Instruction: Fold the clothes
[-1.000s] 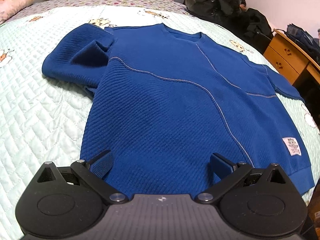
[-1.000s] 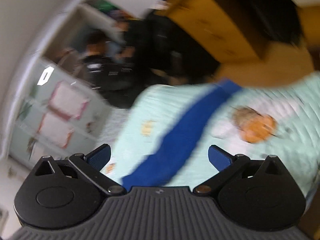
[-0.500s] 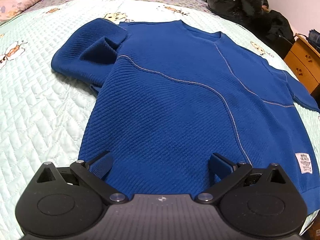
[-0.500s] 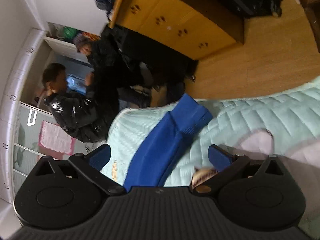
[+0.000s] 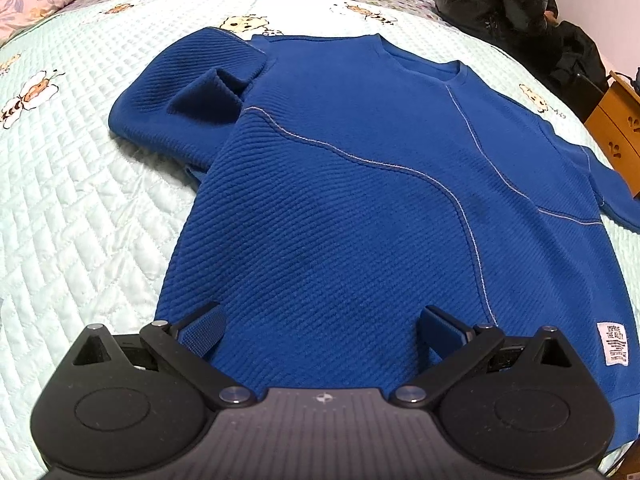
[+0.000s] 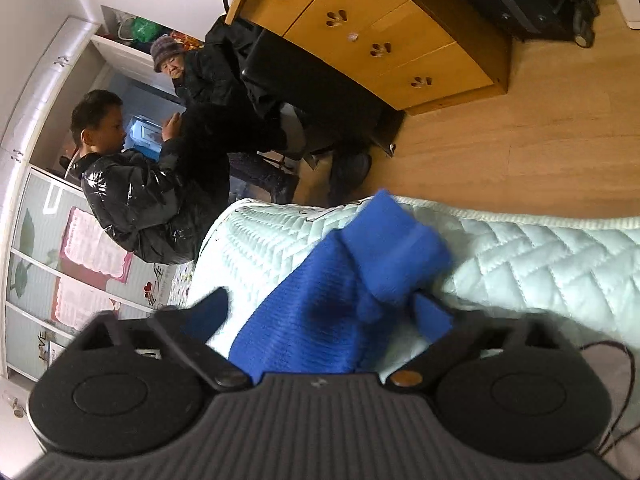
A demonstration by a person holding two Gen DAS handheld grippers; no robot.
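Garment: blue sweater (image 5: pixel 360 184) lies flat, front up, on the quilted bed cover (image 5: pixel 80 208); neckline toward 12 o'clock in the left wrist view, hem at 6 o'clock under the gripper.
Near sleeve: left sleeve (image 5: pixel 188 108) is already folded in at 10 o'clock, bunched beside the body.
Far sleeve: right sleeve (image 6: pixel 320 304) lies stretched out near the bed edge; its long axis runs from 6 o'clock up toward 1 o'clock in the right wrist view, cuff (image 6: pixel 396 244) at the far end.
Left gripper (image 5: pixel 320 332): jaws wide, nothing between the pads; it hovers over the hem, mid-width.
Right gripper (image 6: pixel 320 316): jaws have just been closing, now partly narrowed with the sleeve between them; whether the pads press the cloth yet cannot be told.
Nearer hand: the right one, directly astride the sleeve just short of the cuff.
Governing relation: judged, the sleeve must travel across its own axis, toward the body.
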